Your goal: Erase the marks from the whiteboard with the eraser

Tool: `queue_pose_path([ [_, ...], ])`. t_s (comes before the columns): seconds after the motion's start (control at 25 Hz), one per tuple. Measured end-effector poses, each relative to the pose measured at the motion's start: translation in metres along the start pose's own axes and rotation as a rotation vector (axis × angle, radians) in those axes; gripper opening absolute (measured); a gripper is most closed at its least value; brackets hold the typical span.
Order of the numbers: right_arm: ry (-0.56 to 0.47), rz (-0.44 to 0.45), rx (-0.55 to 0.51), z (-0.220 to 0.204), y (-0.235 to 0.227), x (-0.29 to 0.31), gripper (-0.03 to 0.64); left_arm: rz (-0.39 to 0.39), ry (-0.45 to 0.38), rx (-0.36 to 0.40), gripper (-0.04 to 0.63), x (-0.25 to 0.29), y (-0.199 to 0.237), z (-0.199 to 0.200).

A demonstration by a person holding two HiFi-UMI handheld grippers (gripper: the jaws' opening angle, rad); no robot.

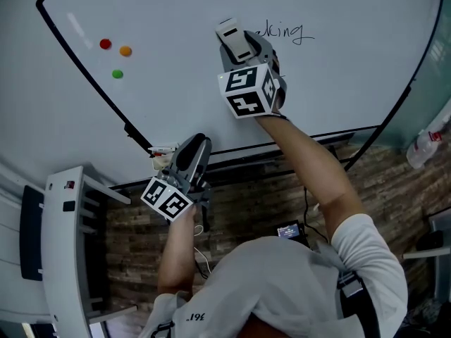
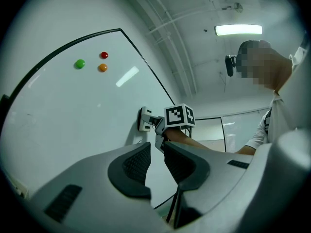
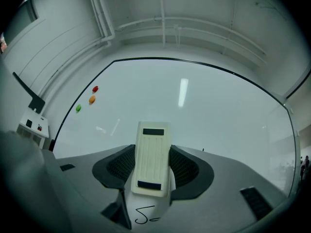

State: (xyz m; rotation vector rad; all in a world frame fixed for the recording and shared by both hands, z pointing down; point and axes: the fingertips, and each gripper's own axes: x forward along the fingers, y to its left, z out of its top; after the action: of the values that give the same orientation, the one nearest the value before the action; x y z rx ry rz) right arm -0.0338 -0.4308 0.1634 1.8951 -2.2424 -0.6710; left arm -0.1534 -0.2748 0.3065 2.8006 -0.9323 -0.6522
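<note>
The whiteboard [image 1: 176, 83] fills the head view, with black handwriting [image 1: 285, 31] near its top. My right gripper [image 1: 236, 39] is shut on a white eraser [image 1: 227, 28], which is pressed flat to the board at the left end of that writing. In the right gripper view the eraser [image 3: 151, 157] stands upright between the jaws of my right gripper [image 3: 152, 152], with a black scribble [image 3: 146, 215] showing just below it. My left gripper [image 1: 199, 145] hangs low by the board's bottom edge. Its jaws [image 2: 156, 147] are shut with nothing in them.
Red [image 1: 105, 44], orange [image 1: 125, 50] and green [image 1: 117, 74] magnets sit at the board's upper left. A ledge [image 1: 282, 146] runs under the board, with a marker [image 1: 163, 150] at its left end. A white rack [image 1: 67, 245] stands at the left, a bottle [image 1: 423, 146] at the right.
</note>
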Motion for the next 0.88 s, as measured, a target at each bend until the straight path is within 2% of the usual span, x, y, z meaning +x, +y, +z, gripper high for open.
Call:
queue_pose_path([
  [0.88,0.053,-0.078,0.014,-0.028,-0.076,-0.017,0.239,-0.071,0.026,-0.025,0.077,0.037,-0.022,-0.021],
])
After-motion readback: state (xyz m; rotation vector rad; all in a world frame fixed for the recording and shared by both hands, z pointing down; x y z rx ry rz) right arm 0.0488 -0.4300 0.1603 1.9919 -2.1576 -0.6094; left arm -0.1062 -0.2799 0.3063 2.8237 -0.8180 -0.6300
